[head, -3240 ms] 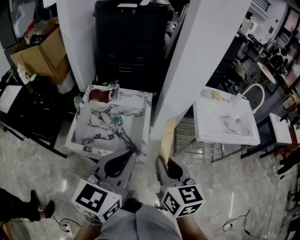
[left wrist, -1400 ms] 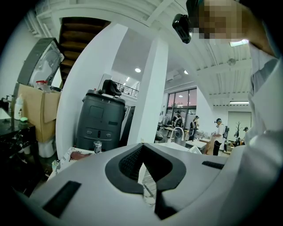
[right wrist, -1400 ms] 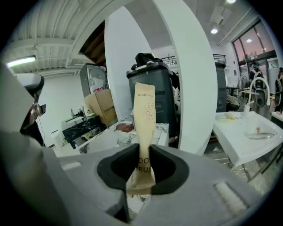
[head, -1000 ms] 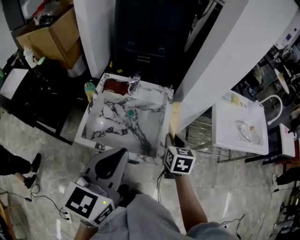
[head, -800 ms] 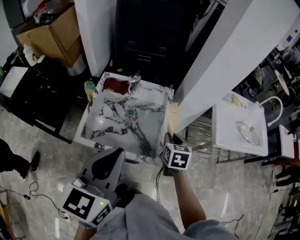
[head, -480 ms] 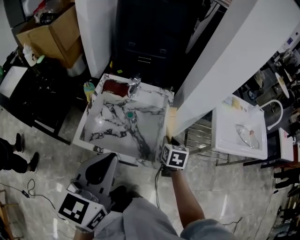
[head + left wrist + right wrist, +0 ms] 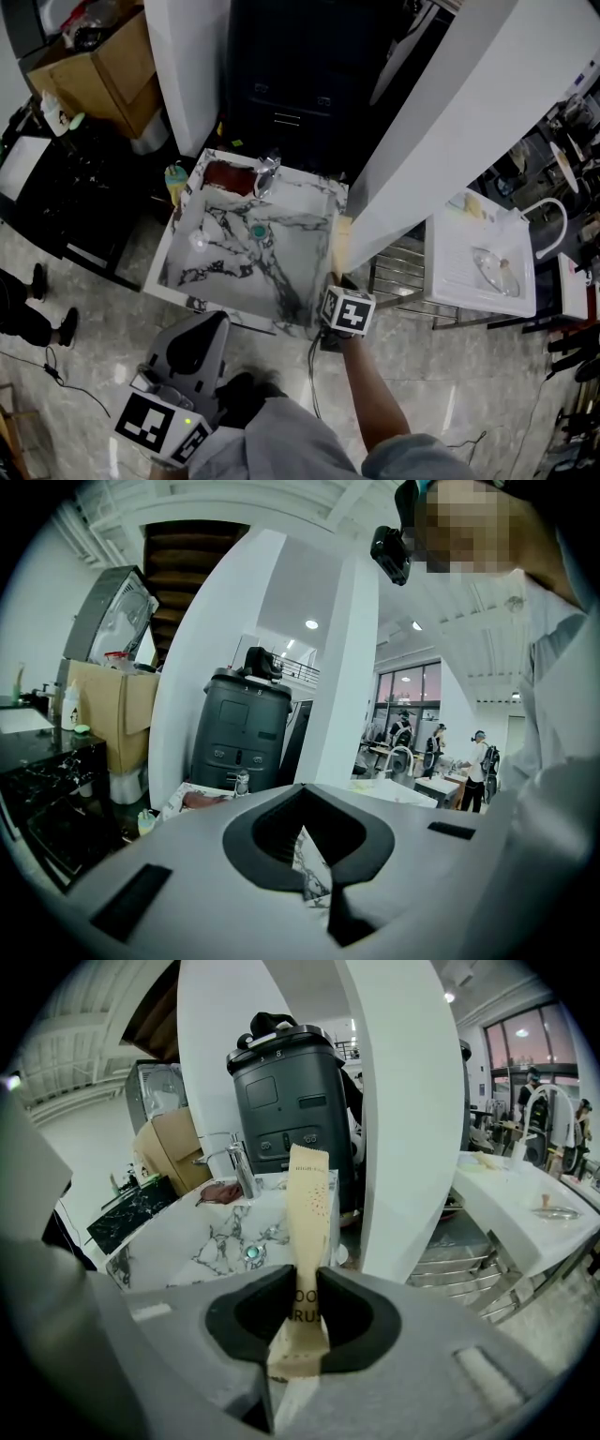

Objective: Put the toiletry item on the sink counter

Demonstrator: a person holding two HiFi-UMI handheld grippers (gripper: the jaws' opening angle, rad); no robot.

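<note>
Head view: steeply down on sink bench (image 7: 281, 281); left & right gripper views: fwd, low, near it; all share bench + dark bin (image 7: 281, 94)
</note>
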